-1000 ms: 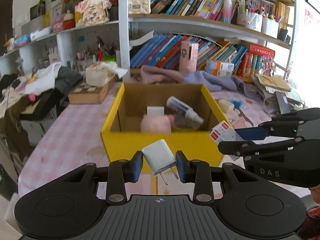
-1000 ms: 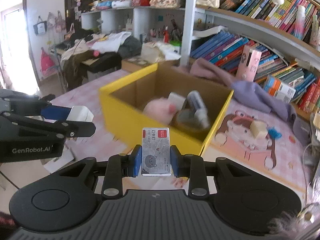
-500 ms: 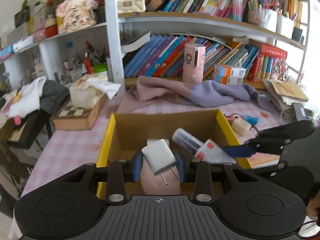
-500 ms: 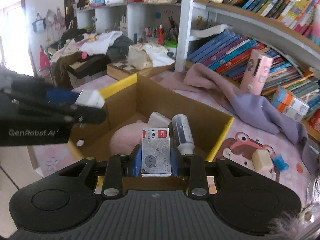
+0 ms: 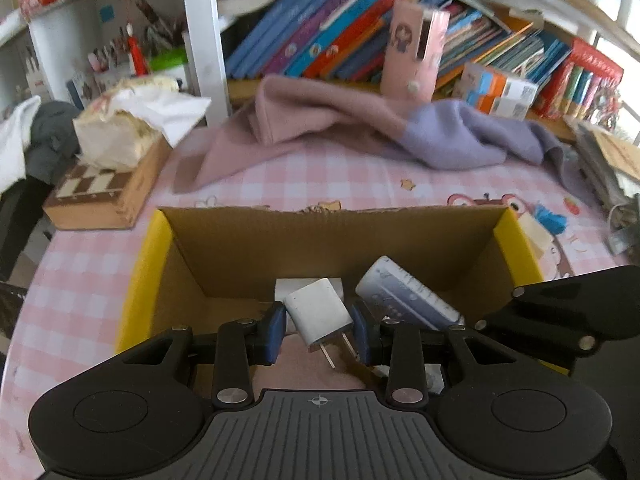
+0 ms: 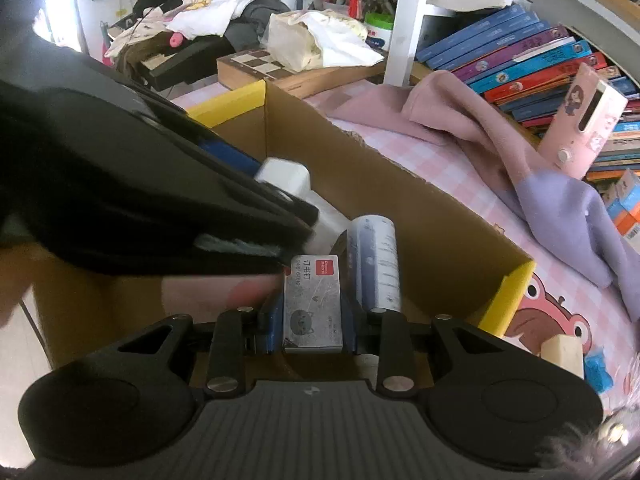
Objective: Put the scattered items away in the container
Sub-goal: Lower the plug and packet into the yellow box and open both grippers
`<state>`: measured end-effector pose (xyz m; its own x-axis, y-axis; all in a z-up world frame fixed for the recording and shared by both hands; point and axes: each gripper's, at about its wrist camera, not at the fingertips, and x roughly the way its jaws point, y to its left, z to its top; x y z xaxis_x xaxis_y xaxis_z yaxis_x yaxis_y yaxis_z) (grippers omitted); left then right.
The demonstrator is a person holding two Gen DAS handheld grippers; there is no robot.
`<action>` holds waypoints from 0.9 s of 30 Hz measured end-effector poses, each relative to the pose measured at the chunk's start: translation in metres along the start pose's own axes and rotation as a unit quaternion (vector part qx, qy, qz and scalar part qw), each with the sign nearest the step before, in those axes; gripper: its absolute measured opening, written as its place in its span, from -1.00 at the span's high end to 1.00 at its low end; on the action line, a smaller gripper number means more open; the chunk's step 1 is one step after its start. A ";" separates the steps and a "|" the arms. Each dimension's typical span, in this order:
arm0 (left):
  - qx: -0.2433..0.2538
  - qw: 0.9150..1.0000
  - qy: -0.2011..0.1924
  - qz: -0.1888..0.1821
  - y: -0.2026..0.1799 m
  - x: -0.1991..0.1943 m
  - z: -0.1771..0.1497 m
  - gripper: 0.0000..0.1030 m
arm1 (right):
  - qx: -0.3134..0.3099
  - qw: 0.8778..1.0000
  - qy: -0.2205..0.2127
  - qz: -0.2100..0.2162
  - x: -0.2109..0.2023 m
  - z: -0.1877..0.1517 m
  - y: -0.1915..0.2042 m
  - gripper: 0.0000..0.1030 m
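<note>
The box (image 5: 332,240) is matt brown corrugated cardboard with a ragged far edge and glossy yellow outer faces. The charger (image 5: 318,314) is smooth white plastic with bare metal prongs. At twelve o'clock lies soft pink-and-lilac cloth (image 5: 360,132). The staple packet (image 6: 312,304) is printed paper.

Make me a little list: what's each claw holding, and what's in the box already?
left claw: shut on white charger, prongs pointing down, over the box
right claw: shut on staple box, over the box
box: yellow outside, brown inside, open top
already inside: tube, a pink thing, a white block
left outside: eraser, scarf
</note>
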<state>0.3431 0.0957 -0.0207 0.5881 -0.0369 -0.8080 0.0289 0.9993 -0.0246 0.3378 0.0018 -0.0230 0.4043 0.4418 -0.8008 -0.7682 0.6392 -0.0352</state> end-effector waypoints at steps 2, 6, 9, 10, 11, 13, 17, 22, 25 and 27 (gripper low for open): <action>0.001 1.000 0.007 0.002 -0.002 0.007 0.001 0.34 | 0.001 1.000 0.002 0.004 0.004 0.002 -0.003 0.44; 0.008 1.000 0.013 0.003 -0.007 0.013 0.004 0.34 | 0.002 1.000 0.006 0.011 0.009 0.004 -0.005 0.44; 0.011 1.000 0.013 0.005 -0.008 0.015 0.005 0.33 | 0.005 1.000 0.008 0.016 0.011 0.004 -0.006 0.44; 0.014 1.000 0.011 0.005 -0.008 0.015 0.005 0.33 | 0.005 1.000 0.007 0.016 0.011 0.004 -0.006 0.44; 0.016 1.000 0.010 0.006 -0.009 0.015 0.006 0.29 | 0.005 1.000 0.006 0.015 0.011 0.004 -0.006 0.44; 0.017 1.000 0.003 -0.002 -0.009 0.012 0.006 0.15 | 0.010 1.000 0.002 0.016 0.010 0.004 -0.007 0.43; 0.022 0.999 -0.029 0.000 -0.011 -0.002 0.003 -0.37 | 0.021 0.999 -0.025 0.020 0.000 0.005 -0.007 0.31; 0.031 0.998 -0.061 0.003 -0.014 -0.025 0.000 -0.44 | 0.040 0.997 -0.058 0.025 -0.019 0.007 -0.006 0.30; 0.031 0.996 -0.078 0.008 -0.014 -0.039 -0.003 -0.48 | 0.046 0.996 -0.074 0.021 -0.031 0.006 -0.003 0.30; 0.029 0.995 -0.090 0.010 -0.013 -0.049 -0.006 -0.53 | 0.047 0.995 -0.083 0.019 -0.040 0.005 0.001 0.30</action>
<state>0.3089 0.0842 0.0161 0.7248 -0.0234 -0.6886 0.0594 0.9978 0.0286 0.3236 -0.0121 0.0126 0.4583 0.5591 -0.6909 -0.7378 0.6727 0.0550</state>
